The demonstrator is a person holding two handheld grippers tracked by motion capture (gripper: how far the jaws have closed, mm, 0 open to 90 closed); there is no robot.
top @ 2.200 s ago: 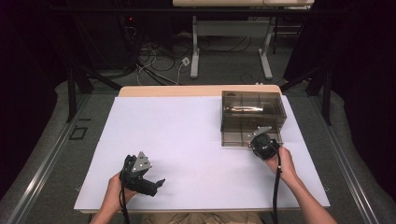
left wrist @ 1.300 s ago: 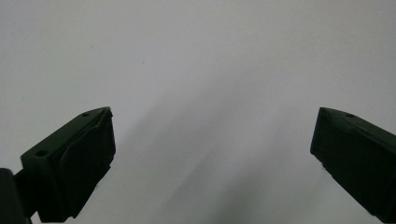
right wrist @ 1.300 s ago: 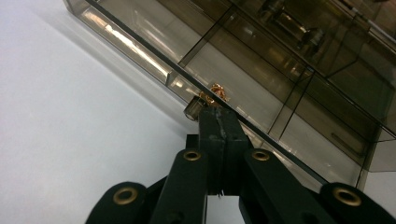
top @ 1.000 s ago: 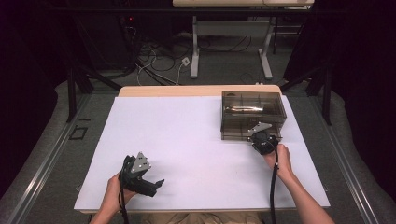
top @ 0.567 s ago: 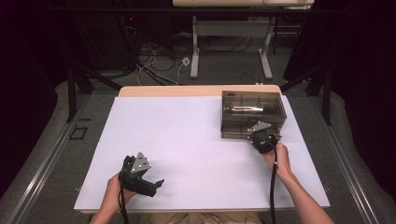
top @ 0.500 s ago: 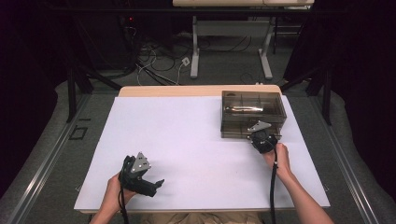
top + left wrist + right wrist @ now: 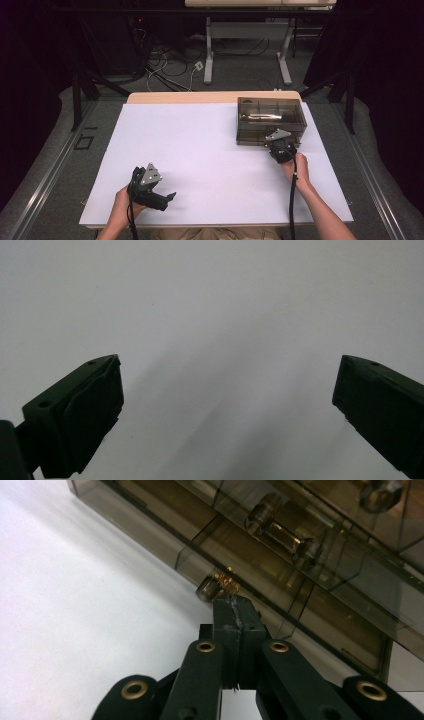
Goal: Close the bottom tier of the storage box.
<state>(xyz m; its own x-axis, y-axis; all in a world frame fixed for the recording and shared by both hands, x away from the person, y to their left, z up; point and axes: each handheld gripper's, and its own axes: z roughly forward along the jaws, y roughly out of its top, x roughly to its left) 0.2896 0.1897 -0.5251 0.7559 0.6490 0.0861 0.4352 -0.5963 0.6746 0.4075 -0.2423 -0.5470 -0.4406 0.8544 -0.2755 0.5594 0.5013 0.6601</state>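
Smoky transparent plastic drawer box (image 7: 271, 120) sits at the white table's (image 7: 200, 150) far right. Right gripper (image 7: 235, 605) is clenched, tips right at the small knob (image 7: 216, 586) on a drawer front. Left gripper (image 7: 227, 390) rests near the front edge, jaws spread wide, nothing between.

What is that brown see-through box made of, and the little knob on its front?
The box looks like smoky, glossy plastic: you can see the dividers and a shiny item through its walls, and light glints off its edges. The knob at the tip of the shut right gripper looks clear and shiny with a brassy gleam, maybe plastic or glass; it is hard to say.
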